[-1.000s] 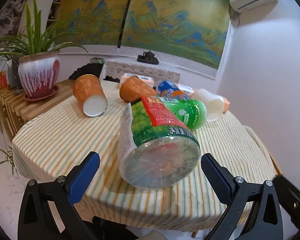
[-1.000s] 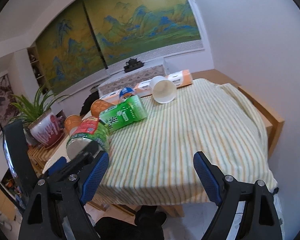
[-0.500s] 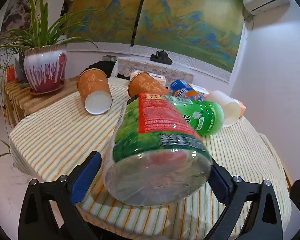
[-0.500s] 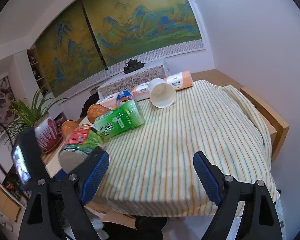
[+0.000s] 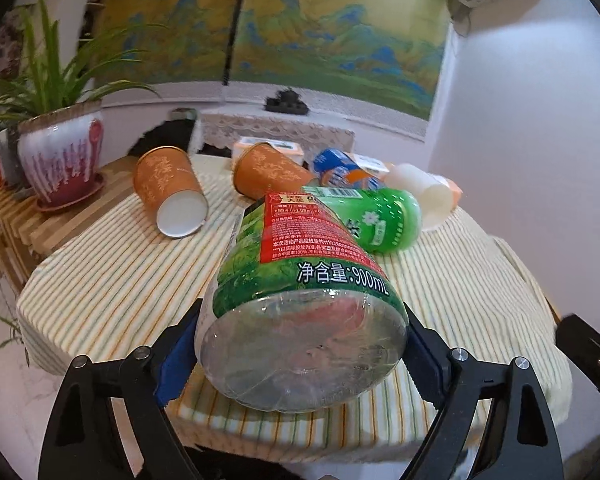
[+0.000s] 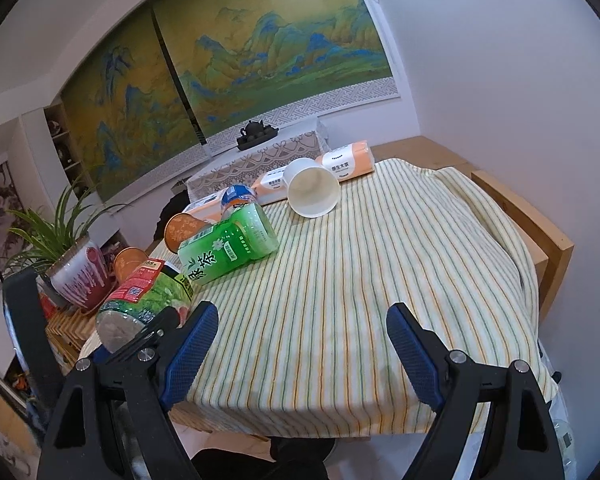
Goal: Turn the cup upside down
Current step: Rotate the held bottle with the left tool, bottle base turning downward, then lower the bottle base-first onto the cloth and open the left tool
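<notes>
Your cups lie on their sides across the far half of the tabletop (image 6: 380,280): a white cup (image 6: 311,192) at 12 o'clock in the right view, mouth toward you, and two orange cups (image 5: 168,192) (image 5: 270,174) at 10 and 12 o'clock in the left view. None is flipped yet.

Your left tool (image 5: 300,344) is not on a cup. Its jaws have just been closing and now pinch the clear base of a big green bottle (image 5: 300,300), lying at the near edge. Your right tool (image 6: 302,344) is spread, with only striped cloth between its pads.

The risks, as I judge them: the bottle is round and held only at its base, so it may swing or slip if you lift fast. Its neck end is near the light green bottle (image 5: 374,216), which touches or nearly touches the nearer orange cup, so a drag could roll both.

Room is best at 3 o'clock in the right view, where bare cloth runs to the wooden edge. The plant pot (image 5: 60,160) crowds the left side at 9 o'clock.
</notes>
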Tool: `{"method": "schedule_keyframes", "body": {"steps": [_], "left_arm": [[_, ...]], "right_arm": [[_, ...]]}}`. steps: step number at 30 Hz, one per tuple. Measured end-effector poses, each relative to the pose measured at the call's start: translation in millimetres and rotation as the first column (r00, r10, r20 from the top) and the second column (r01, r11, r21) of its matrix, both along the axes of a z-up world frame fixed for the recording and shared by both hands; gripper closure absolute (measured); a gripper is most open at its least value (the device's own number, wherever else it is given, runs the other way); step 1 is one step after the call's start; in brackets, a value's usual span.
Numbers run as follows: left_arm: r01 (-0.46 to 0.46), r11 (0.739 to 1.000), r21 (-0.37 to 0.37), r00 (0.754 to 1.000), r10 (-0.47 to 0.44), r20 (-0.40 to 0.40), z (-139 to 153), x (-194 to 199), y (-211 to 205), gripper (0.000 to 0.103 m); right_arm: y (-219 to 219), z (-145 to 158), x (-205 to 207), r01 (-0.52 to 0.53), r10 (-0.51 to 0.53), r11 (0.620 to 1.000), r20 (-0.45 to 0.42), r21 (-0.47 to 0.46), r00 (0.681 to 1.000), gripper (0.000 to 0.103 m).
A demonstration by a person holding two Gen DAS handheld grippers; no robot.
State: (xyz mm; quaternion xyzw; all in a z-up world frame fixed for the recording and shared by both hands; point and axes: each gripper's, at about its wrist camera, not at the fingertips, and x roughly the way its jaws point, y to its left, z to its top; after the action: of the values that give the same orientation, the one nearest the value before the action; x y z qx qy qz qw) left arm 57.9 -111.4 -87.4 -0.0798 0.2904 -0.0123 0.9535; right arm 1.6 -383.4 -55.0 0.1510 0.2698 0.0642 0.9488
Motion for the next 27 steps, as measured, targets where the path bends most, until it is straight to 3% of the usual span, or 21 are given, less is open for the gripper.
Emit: {"method": "schedule_keyframes", "body": {"steps": [9,17,20,27], "left_arm": [[0.158,0.987,0.036,0.985,-0.155,-0.076,32.9,-9.5,16.0,0.012],[0.281,0.956,0.086,0.939,-0.255,-0.232,44.7,-12.4,25.3,0.012],[0.319,0.946,0.059,0.907,-0.287,-0.307,39.9,-2.9,25.6,0.012],[0.337,0.941,0.03,0.895,-0.311,-0.319,45.4,21.9,28.4,0.012]], "right_arm": [[4.6,5.7,-4.1,0.005,-0.005,1.0,0.015,0.013,1.0,0.019],[9.2,10.6,-7.4,0.009,-0.009,1.0,0.025,0.017,1.0,0.019],[11.2,11.6,-5.5,0.009,-0.01,1.0,0.027,0.021,1.0,0.019],[17.6,13.3,-3.4,0.003,-0.003,1.0,0.025,0.016,1.0,0.019]]}}
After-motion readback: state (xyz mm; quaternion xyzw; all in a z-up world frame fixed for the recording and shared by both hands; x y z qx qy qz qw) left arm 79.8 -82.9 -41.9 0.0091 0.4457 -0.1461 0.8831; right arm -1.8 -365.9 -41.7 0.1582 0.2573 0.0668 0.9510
